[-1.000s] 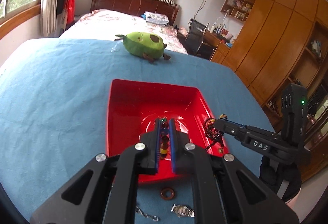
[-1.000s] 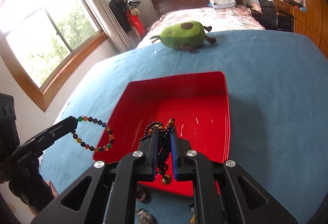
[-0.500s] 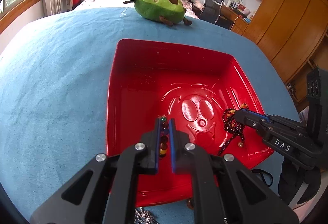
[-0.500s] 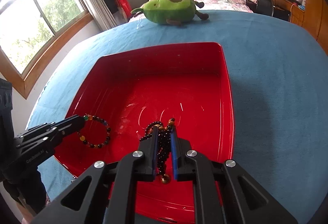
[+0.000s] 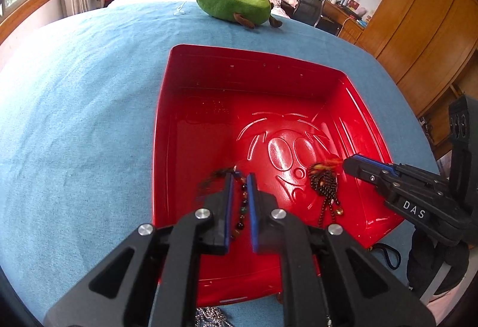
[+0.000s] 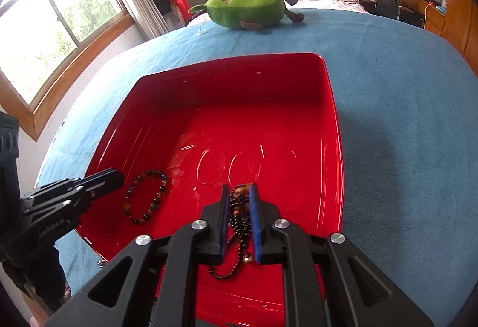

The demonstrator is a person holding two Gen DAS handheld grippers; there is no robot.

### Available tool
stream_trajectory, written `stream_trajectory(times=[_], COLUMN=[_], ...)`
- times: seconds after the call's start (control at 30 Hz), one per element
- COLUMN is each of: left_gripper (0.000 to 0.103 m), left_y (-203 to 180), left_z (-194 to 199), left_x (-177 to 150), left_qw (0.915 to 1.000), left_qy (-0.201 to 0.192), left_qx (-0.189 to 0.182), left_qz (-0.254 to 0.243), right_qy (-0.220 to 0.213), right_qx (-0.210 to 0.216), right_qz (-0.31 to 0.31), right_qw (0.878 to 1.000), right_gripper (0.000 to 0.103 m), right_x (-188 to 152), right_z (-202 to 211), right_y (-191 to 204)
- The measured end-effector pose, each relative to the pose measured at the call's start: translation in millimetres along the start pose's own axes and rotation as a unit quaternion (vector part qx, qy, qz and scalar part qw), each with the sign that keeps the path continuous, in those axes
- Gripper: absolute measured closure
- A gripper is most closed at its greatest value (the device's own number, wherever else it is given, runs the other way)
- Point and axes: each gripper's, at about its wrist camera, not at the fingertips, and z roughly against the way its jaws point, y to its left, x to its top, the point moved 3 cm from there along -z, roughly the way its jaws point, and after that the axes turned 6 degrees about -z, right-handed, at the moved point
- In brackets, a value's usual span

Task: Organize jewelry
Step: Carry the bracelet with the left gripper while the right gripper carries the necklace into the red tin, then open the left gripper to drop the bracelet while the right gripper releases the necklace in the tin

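A red tray (image 5: pixel 161 123) (image 6: pixel 239 82) sits on the blue cloth. My left gripper (image 5: pixel 240 174) (image 6: pixel 118 177) is low over its near left part, and its jaws are opening. The multicoloured bead bracelet (image 6: pixel 146 197) (image 5: pixel 242 207) lies as a ring on the tray floor at its tip; the pads stand clear of the beads. My right gripper (image 6: pixel 240 185) (image 5: pixel 348 162) is low over the near right part, jaws also opening. The dark bead necklace (image 6: pixel 239 225) (image 5: pixel 324 183) is heaped on the tray floor between and under the pads, loose.
A green avocado plush (image 5: pixel 233 2) (image 6: pixel 248 5) lies on the cloth beyond the tray. A silver chain (image 5: pixel 209 315) shows by the tray's near edge, and a dark cord (image 5: pixel 388 255) at its right corner. A bed, window and wooden wardrobe surround the table.
Both grippers came down and forward into the tray. The bracelet and necklace, which hung pinched in the jaws, now rest on the tray floor, and both pairs of pads have parted slightly.
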Motion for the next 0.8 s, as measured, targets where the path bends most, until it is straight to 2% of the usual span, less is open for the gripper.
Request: stream_trajectory(times=[0.2,0.23,0.3,0.43,0.53,0.6,0.7,0.77,0.8], left_gripper=[0.094,0.092,0.083,0.08,0.066,0.045,0.027,0.025,0.022], left_y=[-1,-1,-1,-1,-1,-2,-2,-2,-2], left_z=[6,7,12,20,29,38,56,67,75], left_x=[1,1,2,2,2,1,-2,-6,-9], left_qw=[1.0,1.0,0.9999,0.9997,0.9995,0.9988,0.9977,0.9974,0.9972], left_qy=[-0.006,-0.007,-0.012,-0.019,-0.024,-0.035,-0.053,-0.059,-0.062], left_qx=[0.0,0.0,0.005,0.015,0.021,0.033,0.041,0.041,0.042], left_qz=[-0.001,0.0,0.0,-0.002,0.002,0.001,0.003,0.006,0.007], right_qy=[-0.008,-0.011,-0.015,-0.023,-0.027,-0.03,-0.041,-0.049,-0.053], right_qx=[-0.001,0.001,0.002,0.002,-0.001,-0.001,0.001,0.004,0.005], right_qz=[-0.006,-0.006,-0.006,-0.004,-0.003,-0.003,0.002,0.002,0.002], right_qw=[1.0,1.0,1.0,1.0,1.0,1.0,0.999,0.999,0.999], right_gripper=[0.088,0.088,0.088,0.088,0.088,0.084,0.077,0.07,0.069], right_x=[1,2,2,1,0,-1,-2,-5,-7], right_z=[8,10,15,23,29,34,47,57,63], right_y=[-2,-2,-2,0,1,3,6,8,9])
